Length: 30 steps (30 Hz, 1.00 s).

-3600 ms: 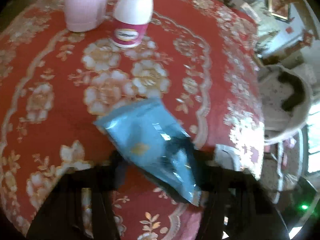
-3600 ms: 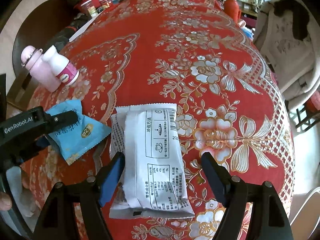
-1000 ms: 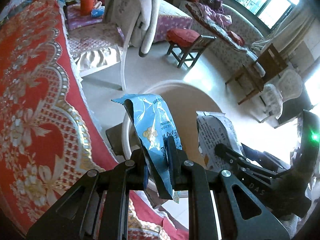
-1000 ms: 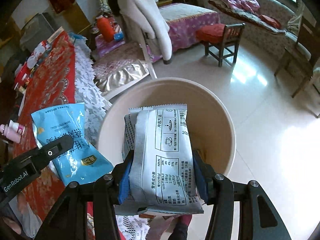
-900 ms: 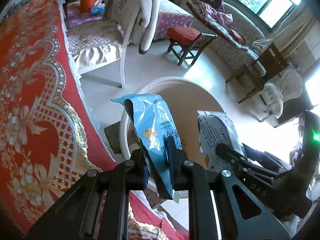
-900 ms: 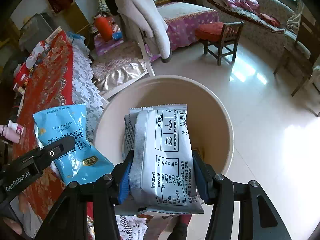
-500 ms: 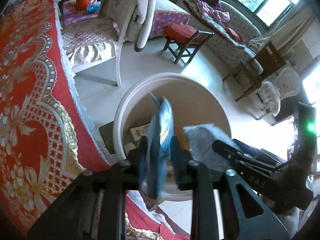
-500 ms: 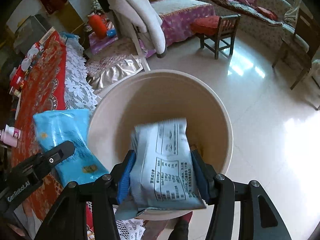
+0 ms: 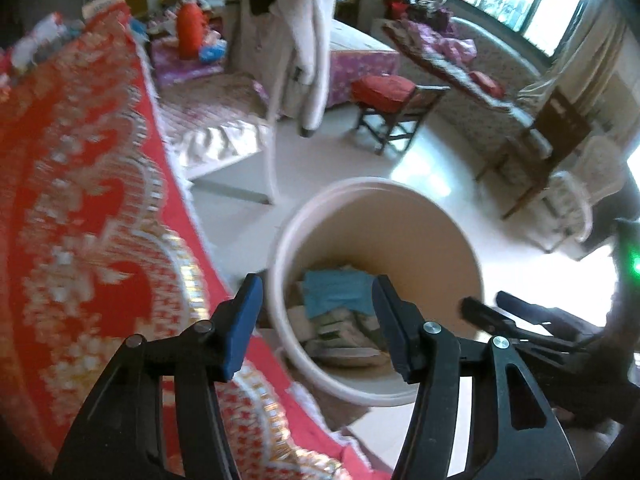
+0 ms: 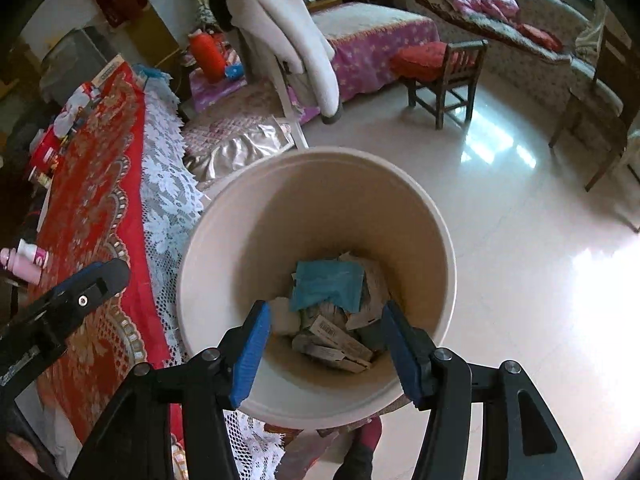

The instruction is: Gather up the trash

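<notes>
A cream waste bin [image 10: 320, 156] stands on the floor beside the table. Inside it, a blue snack packet [image 10: 328, 284] lies on top of a grey-white wrapper [image 10: 374, 284] and other paper trash. My right gripper [image 10: 328, 354] hangs over the bin's near rim, open, with nothing between its blue pads. In the left wrist view the same bin [image 9: 360, 188] holds the blue packet [image 9: 336, 292]. My left gripper [image 9: 316, 322] is above the bin, its jaws opening and empty. The right gripper's fingers [image 9: 520, 312] show at the right there.
The table's red patterned cloth [image 10: 92, 184] with a white lace edge lies left of the bin. A pink bottle [image 10: 18, 266] stands on it. A white chair with a white garment [image 10: 288, 32] and a wooden stool [image 10: 440, 64] stand behind. A foot [image 10: 368, 436] is below the bin.
The blue packet has left my left gripper and the grey-white wrapper has left my right gripper. Both now lie in the bin. The left jaws have spread apart.
</notes>
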Tool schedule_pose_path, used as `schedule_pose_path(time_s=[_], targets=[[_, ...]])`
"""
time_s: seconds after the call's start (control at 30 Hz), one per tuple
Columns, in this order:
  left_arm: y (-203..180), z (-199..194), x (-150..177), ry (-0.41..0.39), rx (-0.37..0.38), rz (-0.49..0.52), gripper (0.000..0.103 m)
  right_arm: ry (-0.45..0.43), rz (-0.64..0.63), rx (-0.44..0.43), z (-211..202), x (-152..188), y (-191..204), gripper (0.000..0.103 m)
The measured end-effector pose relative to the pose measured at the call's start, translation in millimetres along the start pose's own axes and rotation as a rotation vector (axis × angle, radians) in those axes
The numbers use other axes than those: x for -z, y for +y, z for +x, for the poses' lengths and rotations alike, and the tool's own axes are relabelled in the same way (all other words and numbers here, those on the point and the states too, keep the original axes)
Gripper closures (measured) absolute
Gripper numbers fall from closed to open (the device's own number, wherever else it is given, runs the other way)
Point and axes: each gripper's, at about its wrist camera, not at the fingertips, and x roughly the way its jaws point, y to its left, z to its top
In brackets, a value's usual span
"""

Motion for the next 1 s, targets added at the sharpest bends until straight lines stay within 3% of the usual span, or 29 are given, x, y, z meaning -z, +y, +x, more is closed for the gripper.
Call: schedule_pose_path(time_s=[0.2, 0.4, 0.57, 0.7, 0.8, 1.0], targets=[[0, -34, 8, -0.084, -0.068, 0.040, 0.047, -0.113, -0.023, 0.033, -35, 2, 15, 0.047], [12, -62, 10, -0.117, -0.042, 0.088, 0.047, -0.244, 0.032, 0.082, -73, 17, 33, 0.045], [20, -93, 13, -0.191, -0.038, 0.115, 0.047, -0.336, 0.044, 0.117, -99, 29, 52, 0.038], [27, -112, 17, -0.243, -0.028, 0.112, 0.047, -0.388, 0.062, 0.124, -115, 36, 62, 0.036], [32, -125, 22, -0.274, -0.017, 0.107, 0.047, -0.424, 0.074, 0.133, -126, 39, 67, 0.029], [32, -139, 29, -0.307, -0.019, 0.117, 0.047, -0.464, 0.053, 0.145, -141, 45, 79, 0.029]])
